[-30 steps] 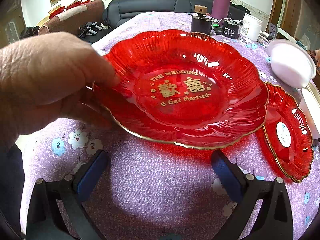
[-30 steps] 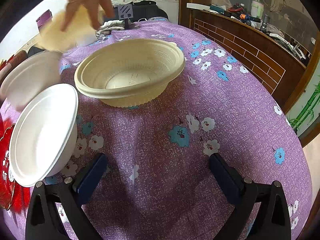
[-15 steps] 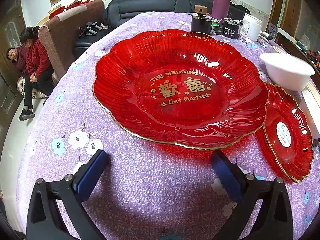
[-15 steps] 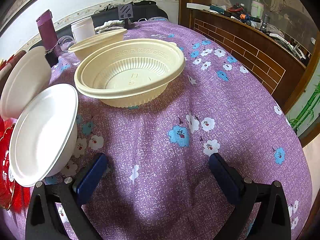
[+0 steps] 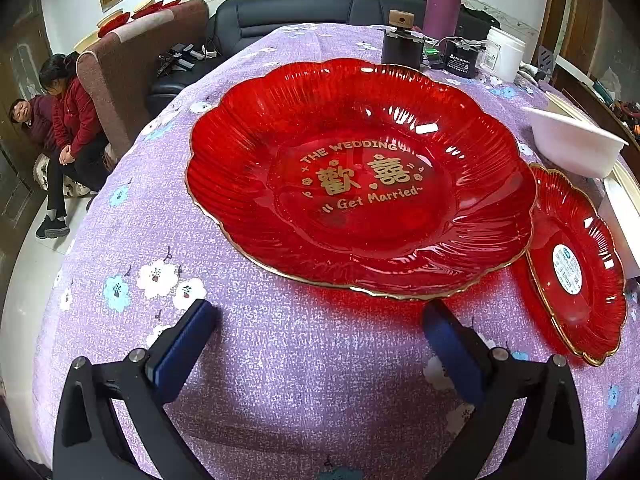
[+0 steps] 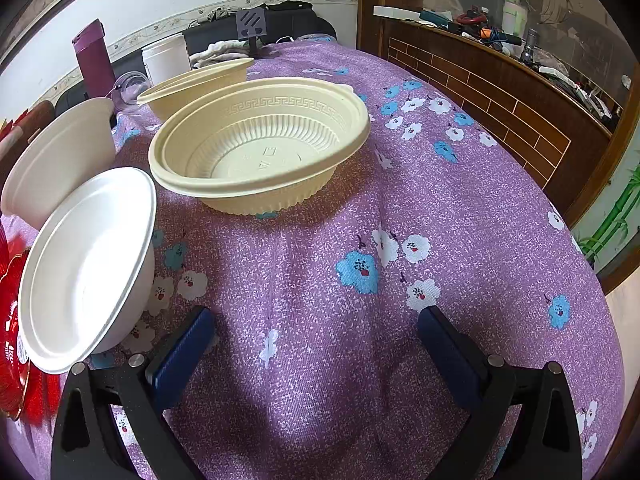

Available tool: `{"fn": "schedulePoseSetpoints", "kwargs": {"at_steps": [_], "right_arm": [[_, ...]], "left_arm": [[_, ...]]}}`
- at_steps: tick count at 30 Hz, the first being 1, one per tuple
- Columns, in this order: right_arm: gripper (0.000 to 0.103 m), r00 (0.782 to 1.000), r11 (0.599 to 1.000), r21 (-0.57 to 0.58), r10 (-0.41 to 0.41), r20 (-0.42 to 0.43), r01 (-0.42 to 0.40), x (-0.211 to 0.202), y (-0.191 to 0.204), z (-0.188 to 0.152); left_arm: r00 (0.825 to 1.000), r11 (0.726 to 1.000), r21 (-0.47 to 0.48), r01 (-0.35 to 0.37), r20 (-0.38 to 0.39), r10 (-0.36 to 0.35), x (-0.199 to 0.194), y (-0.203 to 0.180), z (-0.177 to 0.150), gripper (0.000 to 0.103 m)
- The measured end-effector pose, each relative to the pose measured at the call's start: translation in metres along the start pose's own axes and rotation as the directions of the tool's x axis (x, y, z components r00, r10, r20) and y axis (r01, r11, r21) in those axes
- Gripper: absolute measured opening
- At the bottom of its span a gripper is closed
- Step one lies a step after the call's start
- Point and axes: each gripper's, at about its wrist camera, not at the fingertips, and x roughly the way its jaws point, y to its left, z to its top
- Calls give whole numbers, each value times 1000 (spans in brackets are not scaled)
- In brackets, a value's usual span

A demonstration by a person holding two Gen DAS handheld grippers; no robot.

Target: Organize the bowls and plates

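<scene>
Hand-held gripper [image 5: 320,320] spread; ribbed scalloped red plate [image 5: 360,176], glossy plastic.

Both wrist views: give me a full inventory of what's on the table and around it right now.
Red plates: 2, large ahead of left gripper, small at its right.
White bowls: 2, near, far, left side of right view.
Cream bowls: 2, big centre, other behind.
Purple flask: 1, far edge.
White jar: 1, far edge.
Tablecloth: purple, floral.
Seated people: 2, beyond the table.
Left gripper: open, empty.
Right gripper: open, empty.
</scene>
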Motion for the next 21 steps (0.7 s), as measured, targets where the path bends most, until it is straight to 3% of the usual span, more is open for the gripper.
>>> {"fn": "schedulePoseSetpoints", "kwargs": {"at_steps": [21], "right_arm": [[102, 1000, 1000, 0, 0, 0, 0, 0, 0, 0]], "left_arm": [[1000, 1000, -11, -7, 1, 7, 1, 0, -1, 103]]}}
